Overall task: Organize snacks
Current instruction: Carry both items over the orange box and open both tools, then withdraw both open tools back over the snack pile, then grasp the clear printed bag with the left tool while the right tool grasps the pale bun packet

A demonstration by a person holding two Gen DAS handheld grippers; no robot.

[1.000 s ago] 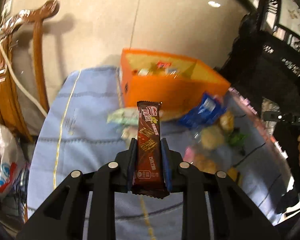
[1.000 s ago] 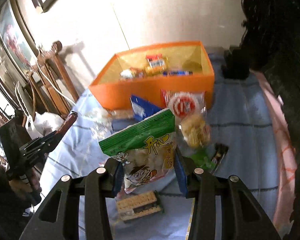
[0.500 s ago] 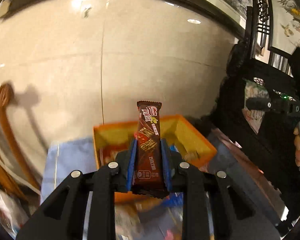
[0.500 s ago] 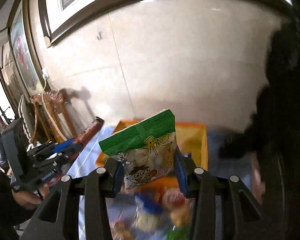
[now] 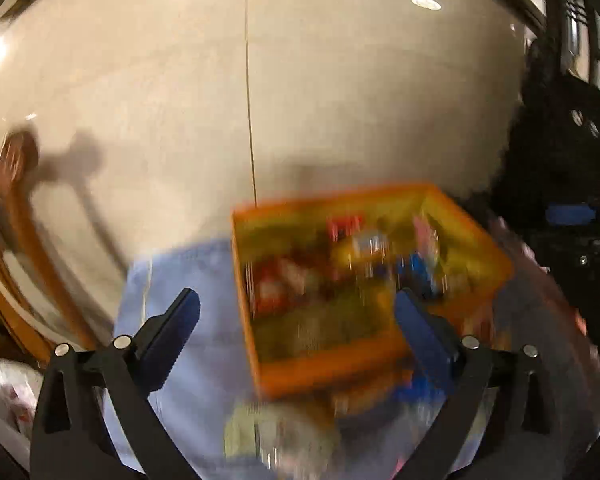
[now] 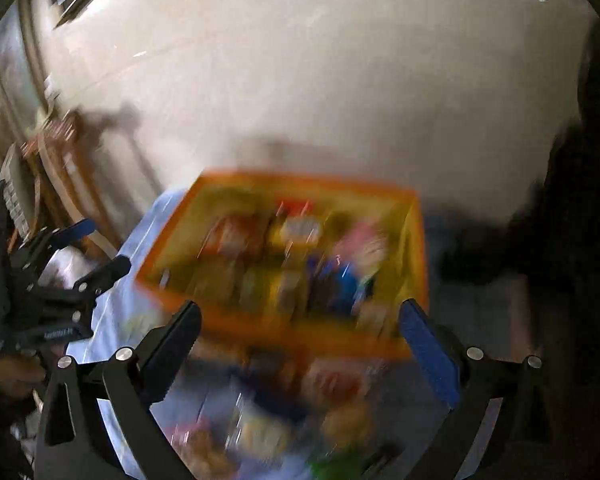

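Note:
Both views are smeared by motion. The orange box stands on the blue cloth, holding several blurred snack packets. My left gripper hangs above the box's near left part, its jaws opening wide with nothing between them. My right gripper hovers over the near wall of the orange box, jaws opening too and bare. The left gripper also shows in the right wrist view, left of the box. I cannot pick out single packets in the blur.
Loose snacks lie on the cloth in front of the box. A wooden chair stands at the left by the pale wall. Dark carved furniture fills the right side. A hand holds the left gripper.
Both grippers have gone from shut to wide open. The brown chocolate bar is gone from the left jaws and the green snack bag from the right. Both views now look down into the box.

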